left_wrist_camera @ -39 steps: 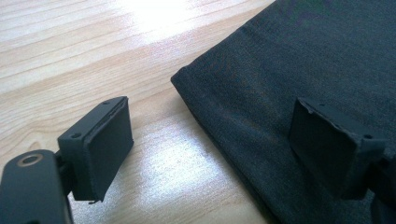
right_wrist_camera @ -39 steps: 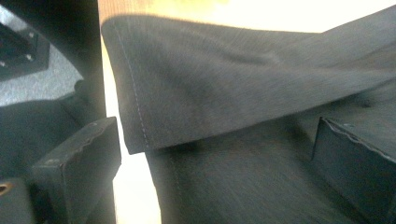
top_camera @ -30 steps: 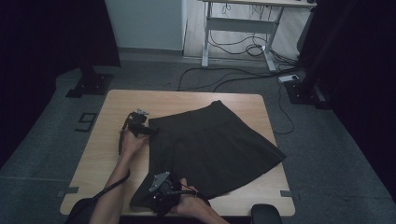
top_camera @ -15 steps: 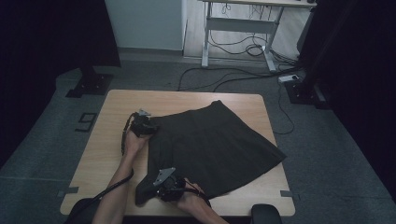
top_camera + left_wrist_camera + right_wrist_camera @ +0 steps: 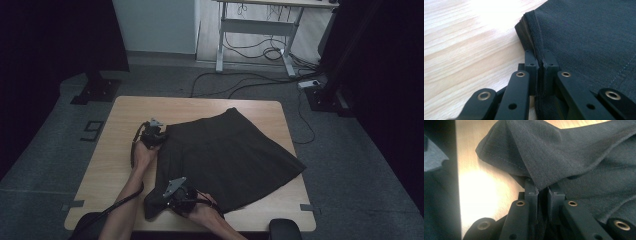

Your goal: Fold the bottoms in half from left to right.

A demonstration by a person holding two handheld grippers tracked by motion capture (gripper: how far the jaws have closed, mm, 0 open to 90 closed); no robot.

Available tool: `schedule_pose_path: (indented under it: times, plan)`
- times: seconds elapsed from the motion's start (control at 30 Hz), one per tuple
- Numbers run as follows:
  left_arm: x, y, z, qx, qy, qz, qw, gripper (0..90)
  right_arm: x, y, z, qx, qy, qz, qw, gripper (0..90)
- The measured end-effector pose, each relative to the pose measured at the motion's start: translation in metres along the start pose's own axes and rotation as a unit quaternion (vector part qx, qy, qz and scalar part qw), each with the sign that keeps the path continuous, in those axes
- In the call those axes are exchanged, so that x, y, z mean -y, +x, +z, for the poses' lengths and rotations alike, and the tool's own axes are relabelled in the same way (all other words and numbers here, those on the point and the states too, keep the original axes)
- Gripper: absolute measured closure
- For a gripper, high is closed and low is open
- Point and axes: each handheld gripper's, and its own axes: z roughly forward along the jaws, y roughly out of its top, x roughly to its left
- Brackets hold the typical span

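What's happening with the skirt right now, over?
Left hand-held gripper shut on skirt edge. Right hand-held gripper shut on its lifted near corner. Table around it bare.

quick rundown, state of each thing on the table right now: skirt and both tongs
skirt: spread mostly flat on the table, near corner lifted and folded over
left tongs: shut on the skirt's edge
right tongs: shut on the skirt's lifted corner
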Motion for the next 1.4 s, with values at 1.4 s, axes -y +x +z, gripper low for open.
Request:
schedule_pose_path:
  times: [1.4]
  plan:
    - [-0.030,0.020,-0.086,-0.027,-0.035,0.007,0.9990,86.2,-0.017,0.002,-0.057,-0.007,-0.077,-0.005,0.9970,82.2]
